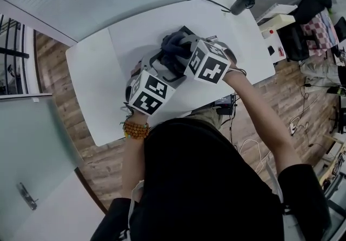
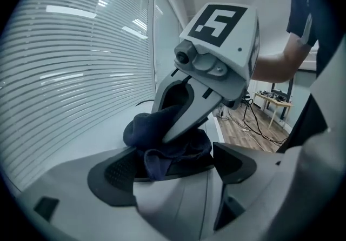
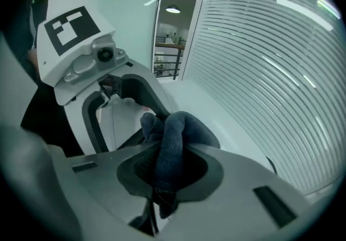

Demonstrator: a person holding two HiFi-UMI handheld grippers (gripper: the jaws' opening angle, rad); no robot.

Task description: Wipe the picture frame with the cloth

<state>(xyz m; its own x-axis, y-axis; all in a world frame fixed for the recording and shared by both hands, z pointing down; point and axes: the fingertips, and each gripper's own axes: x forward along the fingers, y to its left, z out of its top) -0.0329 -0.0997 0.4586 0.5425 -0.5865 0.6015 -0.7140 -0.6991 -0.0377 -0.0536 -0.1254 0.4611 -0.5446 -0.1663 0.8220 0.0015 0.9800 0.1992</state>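
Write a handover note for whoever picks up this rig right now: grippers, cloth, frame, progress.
Left gripper: shut on the picture frame, over the white table.
Right gripper: shut on the dark blue cloth, which is bunched between its jaws.
The cloth lies against the frame's dark edge, right beside the left gripper's jaws.
Done: both things are in grip and the cloth is on the frame. How much of the frame is already wiped cannot be told.
Left: probably wipe along the rest of the frame, then set both down.
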